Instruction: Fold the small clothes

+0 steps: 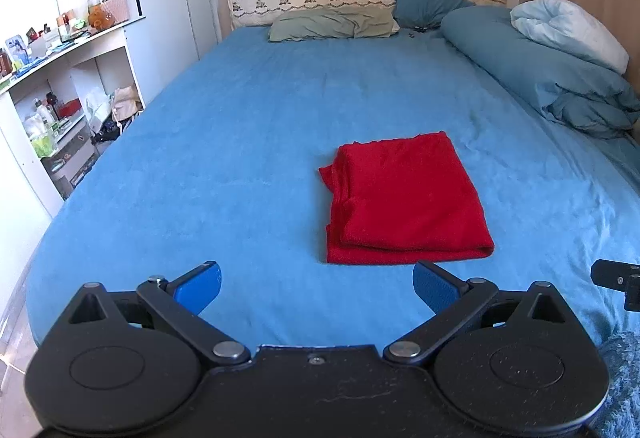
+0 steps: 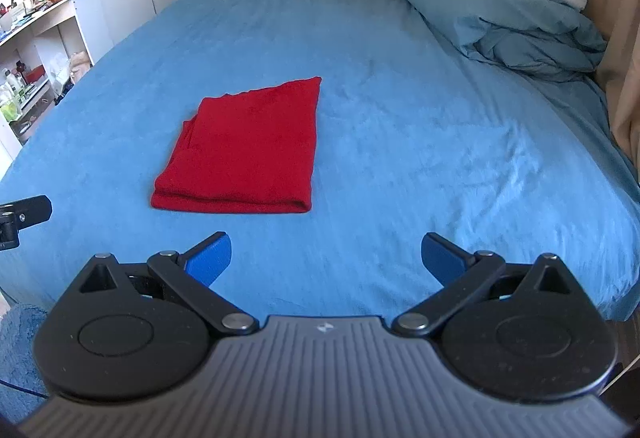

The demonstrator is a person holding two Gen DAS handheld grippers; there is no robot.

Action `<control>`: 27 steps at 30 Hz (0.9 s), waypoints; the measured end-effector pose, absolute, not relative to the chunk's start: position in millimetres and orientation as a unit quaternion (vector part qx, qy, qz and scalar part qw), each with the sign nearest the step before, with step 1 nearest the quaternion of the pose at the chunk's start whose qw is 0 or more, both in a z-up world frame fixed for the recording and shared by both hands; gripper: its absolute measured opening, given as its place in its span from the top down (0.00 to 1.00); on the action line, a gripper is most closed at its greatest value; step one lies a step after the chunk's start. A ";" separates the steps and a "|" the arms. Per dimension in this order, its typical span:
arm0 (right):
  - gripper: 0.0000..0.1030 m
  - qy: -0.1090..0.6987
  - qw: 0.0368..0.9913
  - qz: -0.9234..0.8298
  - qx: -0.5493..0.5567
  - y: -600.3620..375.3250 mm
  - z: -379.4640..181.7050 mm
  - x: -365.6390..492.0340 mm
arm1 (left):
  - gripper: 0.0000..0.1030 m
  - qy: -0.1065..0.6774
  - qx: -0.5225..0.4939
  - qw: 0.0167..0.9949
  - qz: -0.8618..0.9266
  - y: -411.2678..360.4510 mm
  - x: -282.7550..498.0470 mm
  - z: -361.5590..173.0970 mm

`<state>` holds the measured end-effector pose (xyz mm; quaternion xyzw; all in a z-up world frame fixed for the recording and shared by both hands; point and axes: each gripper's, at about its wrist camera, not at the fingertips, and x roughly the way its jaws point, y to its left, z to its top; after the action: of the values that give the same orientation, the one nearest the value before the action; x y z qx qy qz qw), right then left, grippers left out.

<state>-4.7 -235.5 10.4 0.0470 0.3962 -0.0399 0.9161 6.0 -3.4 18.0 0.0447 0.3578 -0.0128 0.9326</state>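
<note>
1. Lying flat on the bed point(image 1: 240, 142), the red cloth point(image 1: 404, 198) is sitting ahead of both grippers, already folded into a stacked rectangle.
2. Left gripper point(image 1: 316, 280) is hovering with jaws spread wide, empty; cloth is lying ahead and to its right, folded edge nearest.
3. Right gripper point(image 2: 326, 258) is likewise gaping wide, empty; cloth point(image 2: 244, 150) is lying ahead and to its left.
4. Long axis is running away from the grippers; neither looks clearly nearer.
5. Left view is showing layered edges on the cloth's left side; right view is showing its clean right edge.
</note>
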 end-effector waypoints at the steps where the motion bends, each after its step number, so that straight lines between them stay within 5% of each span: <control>1: 0.00 0.396 0.916 -0.040 0.046 -235.4 10.5 -4.9 | 0.00 0.358 0.044 0.933 -0.014 -4.2 5.6 17.5; 27: 0.00 0.399 0.915 -0.040 0.044 -233.0 12.2 -2.3 | 0.00 0.352 0.037 0.935 -0.017 -0.1 3.8 16.6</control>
<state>-2.3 -233.0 12.2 0.0440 0.3988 -0.0398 0.9151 3.8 -0.1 16.6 0.0369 0.3524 -0.0167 0.9350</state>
